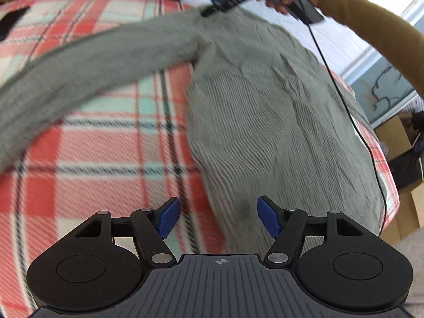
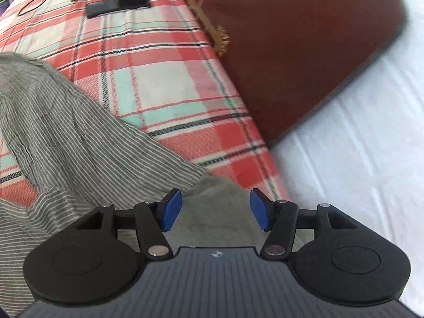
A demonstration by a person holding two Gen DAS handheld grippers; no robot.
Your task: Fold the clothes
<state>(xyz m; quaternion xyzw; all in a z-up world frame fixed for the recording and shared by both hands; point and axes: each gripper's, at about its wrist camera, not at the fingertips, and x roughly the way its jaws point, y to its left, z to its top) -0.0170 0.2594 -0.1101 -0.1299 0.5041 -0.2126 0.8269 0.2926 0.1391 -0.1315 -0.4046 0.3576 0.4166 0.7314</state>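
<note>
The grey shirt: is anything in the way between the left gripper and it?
No, nothing visible. The left gripper hangs with open jaws right over the near end of the grey shirt, which lies on the checked blanket. Only a thin black cable trails across the shirt's far side, away from the jaws.

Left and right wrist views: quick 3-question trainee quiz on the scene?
1. True or false: the left hand-held gripper is clamped on the grey striped garment.
2. What covers the bed? A) plain white sheet B) red and mint plaid blanket C) blue towel
3. What dark flat item lies on the blanket in the right wrist view?

Key: 1 false, its jaws stand open with no cloth pinched; 2 B; 3 a phone.
</note>
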